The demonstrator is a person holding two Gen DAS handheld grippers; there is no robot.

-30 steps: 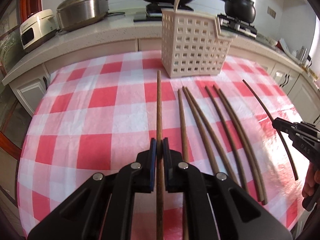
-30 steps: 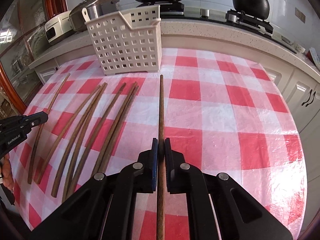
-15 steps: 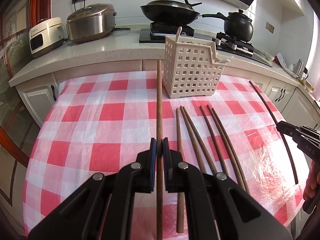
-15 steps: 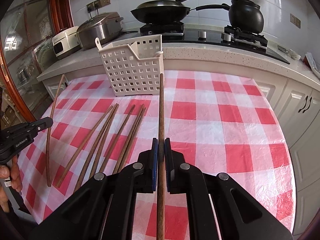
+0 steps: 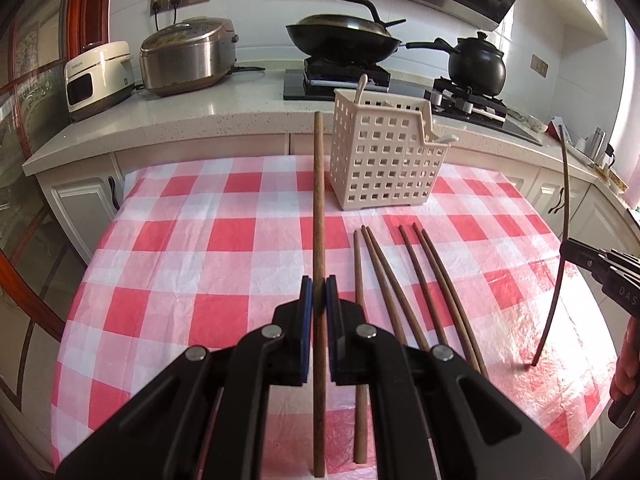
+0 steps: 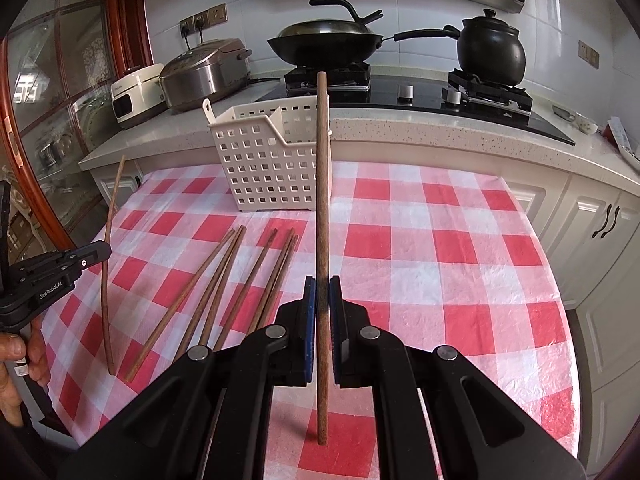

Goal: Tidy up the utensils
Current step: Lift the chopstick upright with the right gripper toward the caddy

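A: What do the left tongs (image 5: 319, 300) hold?

B: They are clamped on 1 long brown wooden chopstick (image 5: 318, 216), its far tip raised beside the white perforated plastic basket (image 5: 384, 160).

A: And the right tongs (image 6: 322, 300)?

B: Closed on another brown wooden chopstick (image 6: 322, 184), its lower end down at the red-and-white checked tabletop (image 6: 440, 264).

A: The rest?

B: 5 loose brown chopsticks (image 5: 400, 280) lie flat on the cloth between both tongs, just in front of the basket.
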